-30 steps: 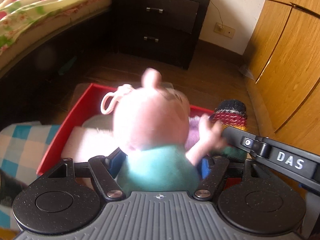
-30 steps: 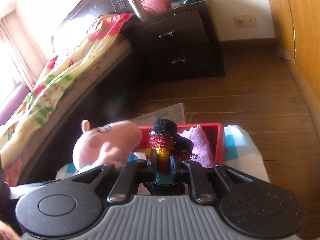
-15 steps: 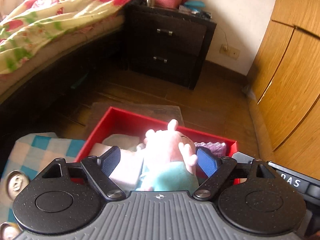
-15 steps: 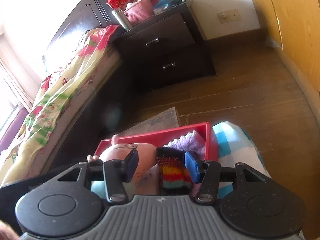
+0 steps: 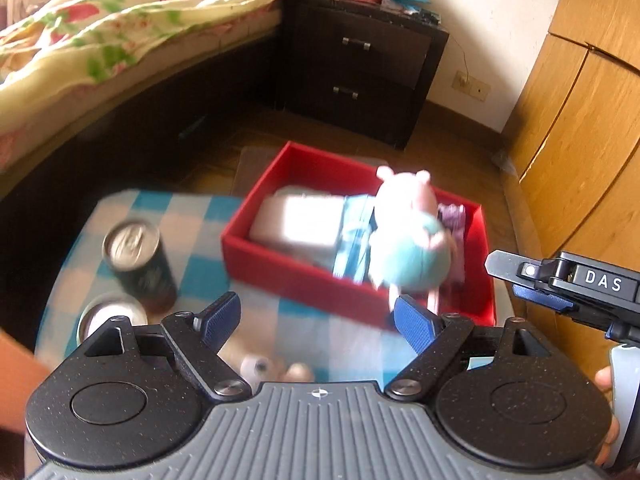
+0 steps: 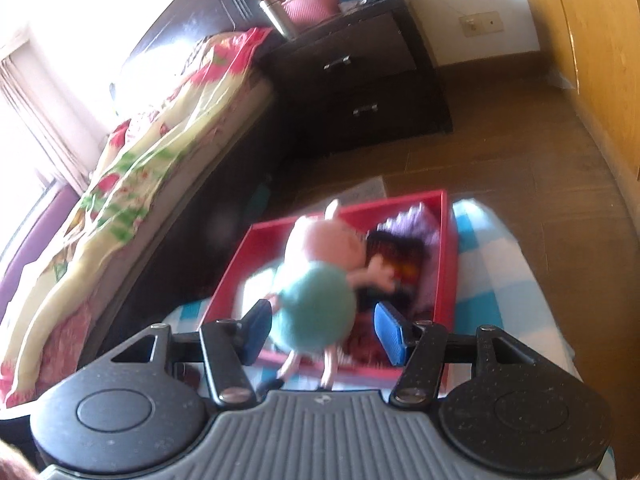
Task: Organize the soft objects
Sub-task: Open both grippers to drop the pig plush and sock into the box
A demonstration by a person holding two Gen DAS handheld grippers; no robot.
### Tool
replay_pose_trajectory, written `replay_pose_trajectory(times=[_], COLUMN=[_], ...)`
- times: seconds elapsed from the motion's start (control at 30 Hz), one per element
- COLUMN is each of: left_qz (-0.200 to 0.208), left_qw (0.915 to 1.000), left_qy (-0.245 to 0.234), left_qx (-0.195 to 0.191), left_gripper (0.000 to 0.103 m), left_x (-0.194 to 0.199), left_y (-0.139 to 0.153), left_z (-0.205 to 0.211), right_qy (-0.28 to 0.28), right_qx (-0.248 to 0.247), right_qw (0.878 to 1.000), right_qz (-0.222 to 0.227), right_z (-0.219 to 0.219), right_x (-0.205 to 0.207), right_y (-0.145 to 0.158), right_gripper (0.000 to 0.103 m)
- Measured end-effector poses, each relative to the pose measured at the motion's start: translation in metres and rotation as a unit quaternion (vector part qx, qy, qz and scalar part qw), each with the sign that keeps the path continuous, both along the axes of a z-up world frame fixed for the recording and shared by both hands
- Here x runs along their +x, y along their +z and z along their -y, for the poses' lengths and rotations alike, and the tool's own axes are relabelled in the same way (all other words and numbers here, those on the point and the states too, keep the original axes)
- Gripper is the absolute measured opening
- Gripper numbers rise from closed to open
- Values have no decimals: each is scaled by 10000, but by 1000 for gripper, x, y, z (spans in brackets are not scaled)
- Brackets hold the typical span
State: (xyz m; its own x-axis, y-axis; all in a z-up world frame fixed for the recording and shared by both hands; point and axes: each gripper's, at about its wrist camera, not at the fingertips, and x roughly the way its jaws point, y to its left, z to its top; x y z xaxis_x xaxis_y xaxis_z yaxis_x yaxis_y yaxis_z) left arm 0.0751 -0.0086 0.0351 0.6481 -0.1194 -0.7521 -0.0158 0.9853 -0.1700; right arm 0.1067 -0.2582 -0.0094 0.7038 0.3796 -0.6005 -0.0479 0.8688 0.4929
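The pig [image 5: 408, 236] is sitting in the red box [image 5: 280, 264] among other soft things; the left gripper [image 5: 318, 320] and right gripper [image 6: 324, 330], jaws apart, are hovering empty, apparently freed for more sorting.

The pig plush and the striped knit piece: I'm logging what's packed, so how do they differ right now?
The pig plush is pale pink with a teal body; the striped knit piece is dark with red and yellow bands. The plush sits on top, head up and legs hanging over the near wall; the knit lies lower, partly hidden behind it. Both are in the red box, free of either gripper's open jaws.
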Motion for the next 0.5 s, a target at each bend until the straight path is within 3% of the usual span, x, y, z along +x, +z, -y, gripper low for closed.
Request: replay_pose_trajectory(times=[0.17, 0.5], left_qz=[51, 197], left_qw=[9998, 9996], left_qy=[-84, -197], left_qx=[-154, 107], left_gripper=[82, 82], left_x=[-26, -37], left_y=[-11, -15], left_z=[-11, -8], right_qy=[124, 330], right_qx=[-87, -314], right_qw=[9997, 9988], right_qz=[-176, -174], right_z=[-7, -24], right_x=[-17, -37], right_y=[-12, -15], right_gripper=[35, 36])
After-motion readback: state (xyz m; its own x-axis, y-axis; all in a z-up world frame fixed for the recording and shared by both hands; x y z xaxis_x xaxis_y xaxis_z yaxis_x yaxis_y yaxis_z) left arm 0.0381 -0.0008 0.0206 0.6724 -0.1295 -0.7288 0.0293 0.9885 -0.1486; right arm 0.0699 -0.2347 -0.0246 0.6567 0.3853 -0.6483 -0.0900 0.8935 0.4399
